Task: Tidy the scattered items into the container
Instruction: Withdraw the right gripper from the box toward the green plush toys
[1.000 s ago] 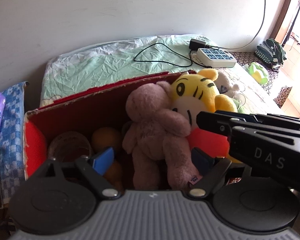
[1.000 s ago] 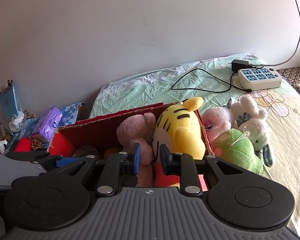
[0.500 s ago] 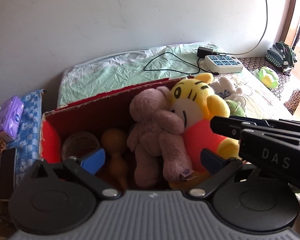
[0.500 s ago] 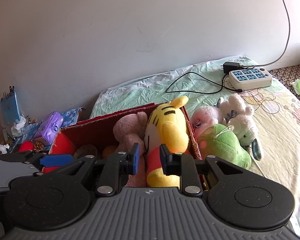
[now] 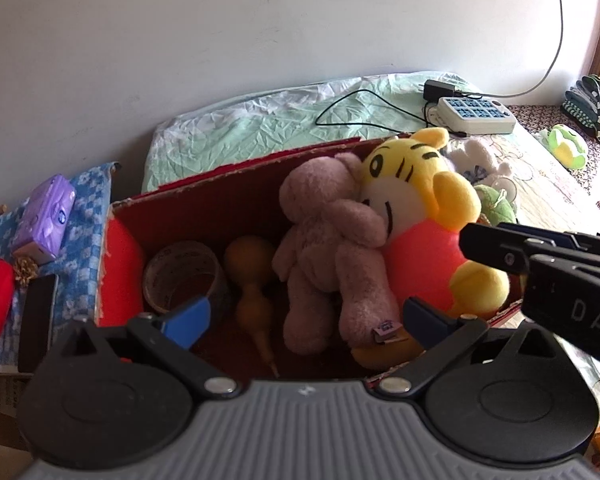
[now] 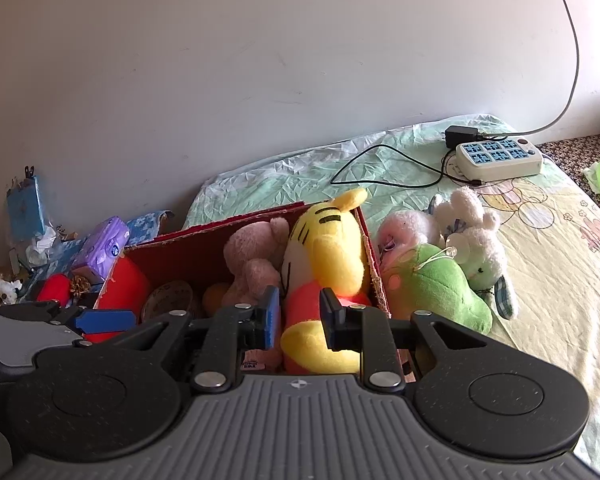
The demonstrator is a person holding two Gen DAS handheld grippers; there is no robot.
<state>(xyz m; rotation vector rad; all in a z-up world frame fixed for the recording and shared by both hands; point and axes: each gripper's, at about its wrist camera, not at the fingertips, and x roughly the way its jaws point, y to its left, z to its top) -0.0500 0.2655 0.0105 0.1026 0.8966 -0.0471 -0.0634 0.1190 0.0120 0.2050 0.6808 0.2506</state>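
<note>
Backing off the red box (image 5: 236,184) cleanly matters now: in the left wrist view the left hand-held gripper (image 5: 300,316), its jaws just spread wide, hangs tilted down over the released pink bear (image 5: 332,248). In the right wrist view the right hand-held gripper (image 6: 300,316), narrowly parted and empty, should reach for the green plush (image 6: 432,284) lying on the bed just beside the box.
</note>
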